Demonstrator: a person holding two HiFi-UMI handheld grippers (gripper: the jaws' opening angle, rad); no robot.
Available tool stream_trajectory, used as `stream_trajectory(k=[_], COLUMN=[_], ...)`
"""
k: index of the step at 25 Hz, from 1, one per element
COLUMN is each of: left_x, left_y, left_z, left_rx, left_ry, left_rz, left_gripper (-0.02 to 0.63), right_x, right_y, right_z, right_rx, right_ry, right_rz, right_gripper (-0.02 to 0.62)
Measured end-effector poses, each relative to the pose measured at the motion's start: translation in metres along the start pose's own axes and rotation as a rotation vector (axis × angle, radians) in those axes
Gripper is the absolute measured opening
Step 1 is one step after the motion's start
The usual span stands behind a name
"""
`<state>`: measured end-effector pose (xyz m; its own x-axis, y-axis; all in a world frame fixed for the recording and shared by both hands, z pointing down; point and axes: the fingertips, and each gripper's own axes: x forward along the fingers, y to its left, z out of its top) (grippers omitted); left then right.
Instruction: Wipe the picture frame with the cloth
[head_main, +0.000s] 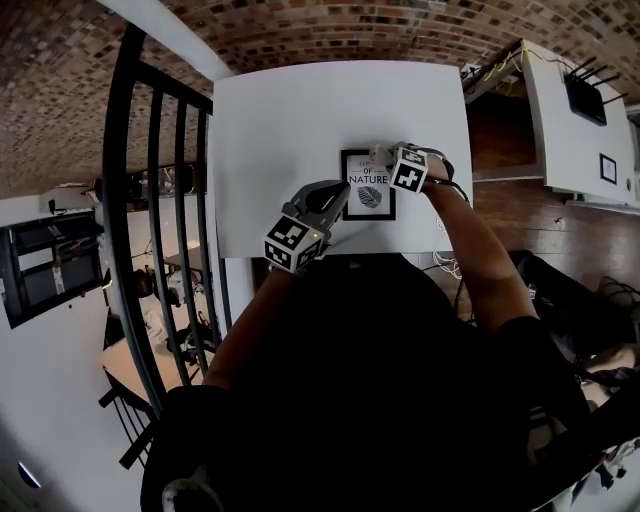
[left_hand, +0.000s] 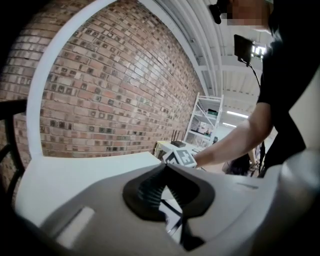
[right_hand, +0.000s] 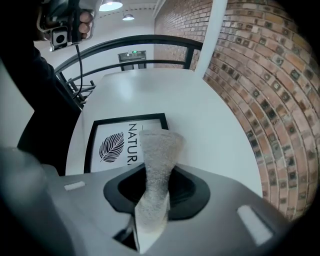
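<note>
On the white worktop (head_main: 290, 130), near its front edge, the picture frame (head_main: 368, 184) lies flat, a thin black rim around a white print with a dark leaf and the word NATURE. The right gripper (head_main: 380, 155) has its fingers clamped on a grey speckled cloth (right_hand: 157, 170) over the frame's far edge. The left gripper (head_main: 335, 198) rests at the frame's left side, fingers drawn together, with a black railing (head_main: 150, 200) beyond.
</note>
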<state>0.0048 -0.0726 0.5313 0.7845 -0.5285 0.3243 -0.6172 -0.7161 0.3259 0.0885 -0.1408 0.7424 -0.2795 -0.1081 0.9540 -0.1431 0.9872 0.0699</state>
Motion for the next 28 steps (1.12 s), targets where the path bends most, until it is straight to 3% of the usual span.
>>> stream_trajectory(k=[4,16,23,28], left_x=[0.0,-0.012,-0.016,-0.014], left_y=[-0.003,0.005,0.006,0.005], left_z=[0.003,-0.004,-0.008,-0.008], left_rx=[0.01,-0.009,-0.017,-0.017], left_ry=[-0.014,-0.019,-0.008,-0.014], left_rz=[0.002,0.047,0.051,0.041], left_gripper=[0.0,0.0,0.0,0.0], right_x=[-0.007,0.002,0.018,0.016], right_y=[-0.002,0.038,0.059,0.059], right_z=[0.001,0.091,0.08,0.067], right_rx=[0.012,-0.155,-0.216,-0.197], right_ry=[-0.014,-0.112,-0.041,-0.025], right_rz=[-0.008,0.063,0.105,0.101], right_gripper=[0.1,0.101,0.101,0.101])
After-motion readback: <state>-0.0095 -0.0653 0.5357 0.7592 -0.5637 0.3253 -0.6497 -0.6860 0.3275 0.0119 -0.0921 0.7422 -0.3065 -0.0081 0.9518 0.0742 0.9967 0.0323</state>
